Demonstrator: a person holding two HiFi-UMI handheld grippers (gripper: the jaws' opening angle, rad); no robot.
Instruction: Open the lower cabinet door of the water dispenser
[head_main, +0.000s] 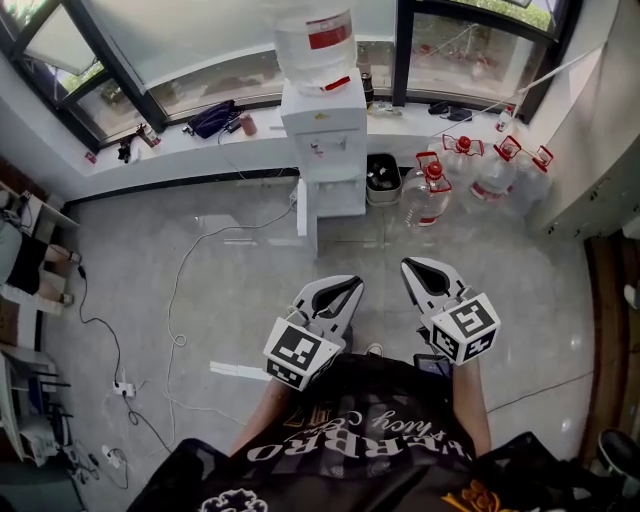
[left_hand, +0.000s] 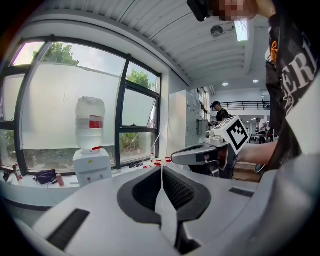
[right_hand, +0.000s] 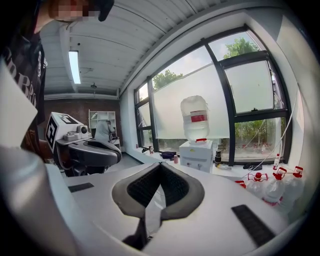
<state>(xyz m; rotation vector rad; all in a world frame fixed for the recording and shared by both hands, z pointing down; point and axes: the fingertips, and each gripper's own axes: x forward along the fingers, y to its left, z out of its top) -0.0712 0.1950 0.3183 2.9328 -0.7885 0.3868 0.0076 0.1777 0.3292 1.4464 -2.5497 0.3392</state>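
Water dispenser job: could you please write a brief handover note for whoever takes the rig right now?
Left gripper: shut, empty.
Right gripper: shut, empty, beside the left one.
Dispenser: across the floor by the window, well away from both grippers.
Door: appears swung out at the dispenser's lower left.
Done: door looks open.
Left: confirm up close; nothing else apparent.
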